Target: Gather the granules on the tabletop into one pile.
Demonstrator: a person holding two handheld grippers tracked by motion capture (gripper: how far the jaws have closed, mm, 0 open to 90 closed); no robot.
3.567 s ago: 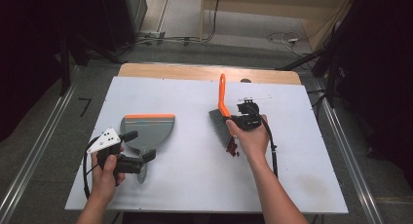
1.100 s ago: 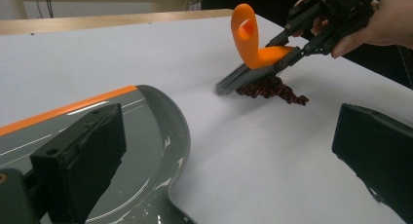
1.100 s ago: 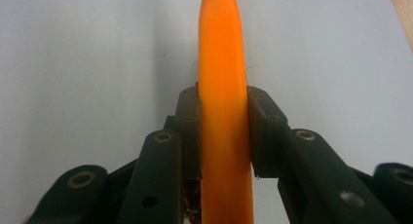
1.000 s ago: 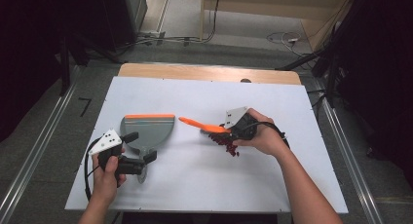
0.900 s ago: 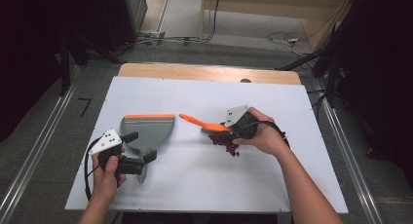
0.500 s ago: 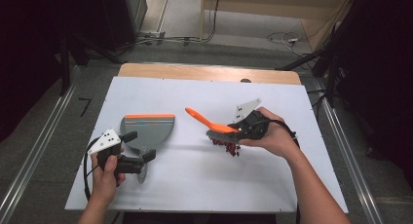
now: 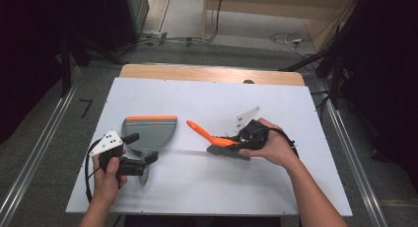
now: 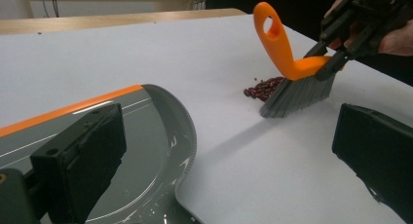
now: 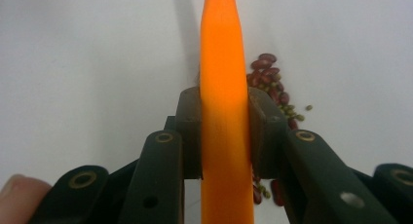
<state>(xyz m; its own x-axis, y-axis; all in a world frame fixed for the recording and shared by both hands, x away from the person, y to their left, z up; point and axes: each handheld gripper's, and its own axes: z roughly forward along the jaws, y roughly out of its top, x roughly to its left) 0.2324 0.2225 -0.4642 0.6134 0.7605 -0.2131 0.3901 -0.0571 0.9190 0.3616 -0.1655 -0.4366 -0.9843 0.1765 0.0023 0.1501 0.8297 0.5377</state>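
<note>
Brush (image 7: pixel 217 139) swung rightward; right jaws clamp it, beans (image 8: pixel 263 87) beside; left jaws wide.

Even overhead light brightens the white rectangular tabletop (image 7: pixel 197 96) against dark surroundings, while the orange plastic brush handle (image 9: pixel 225 117) close to the lens blurs.

brush (image 7: pixel 222 144) lowered, bristles now on table | right gripper (image 7: pixel 246 138) moved right (handle clamped)

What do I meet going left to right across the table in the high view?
Left claw → grey dustpan → orange brush → right claw, shut on the brush.
</note>
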